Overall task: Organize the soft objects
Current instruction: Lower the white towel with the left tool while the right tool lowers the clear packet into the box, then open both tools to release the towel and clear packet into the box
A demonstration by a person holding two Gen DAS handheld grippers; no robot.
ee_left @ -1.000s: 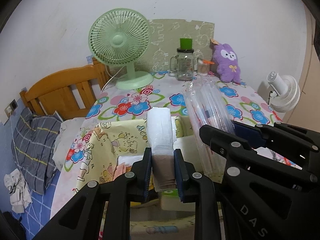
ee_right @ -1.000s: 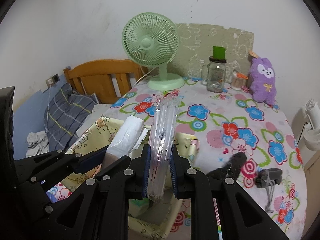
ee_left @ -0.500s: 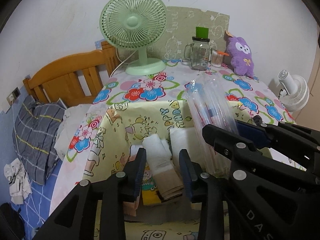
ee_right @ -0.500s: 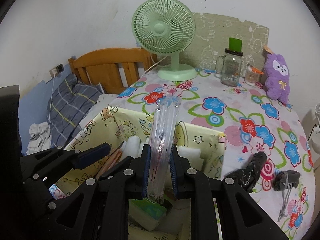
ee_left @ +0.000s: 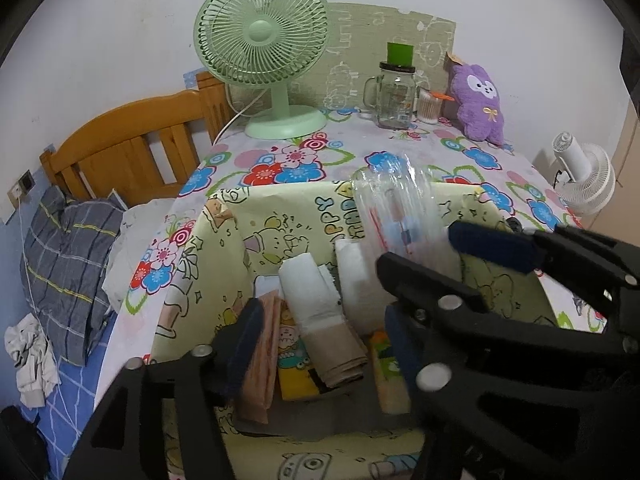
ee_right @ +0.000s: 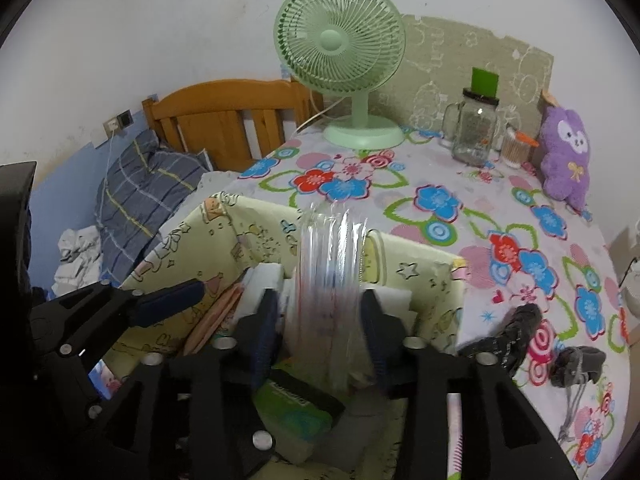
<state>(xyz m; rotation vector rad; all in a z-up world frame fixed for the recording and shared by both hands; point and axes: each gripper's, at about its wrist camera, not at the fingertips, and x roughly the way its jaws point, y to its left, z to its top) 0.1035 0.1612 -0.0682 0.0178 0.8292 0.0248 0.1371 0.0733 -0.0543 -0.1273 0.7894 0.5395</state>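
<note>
The clear bag [ee_right: 330, 280] is glossy, crinkled plastic, blurred here. The storage box [ee_left: 280, 216] looks like matt printed fabric. The rolled cloth [ee_left: 320, 312] is soft white-and-tan textile. The headboard [ee_left: 132, 148] is varnished wood; the purple plush [ee_right: 566, 156] is fuzzy.

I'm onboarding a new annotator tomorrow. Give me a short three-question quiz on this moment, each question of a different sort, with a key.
1. True or false: the left gripper is clamped on the white-and-tan cloth roll.
2. Multiple choice: what is between the right gripper's jaws? A) the purple plush B) a clear plastic pack C) the glass jar
3. Fill in: the cloth roll lies inside the yellow cartoon-print ____.

Key
1. False: the jaws stand open on either side of the roll, which rests in the box.
2. B: the clear plastic pack, blurred, sits between jaws that look open. The plush and jar stand at the table's far end.
3. box
</note>
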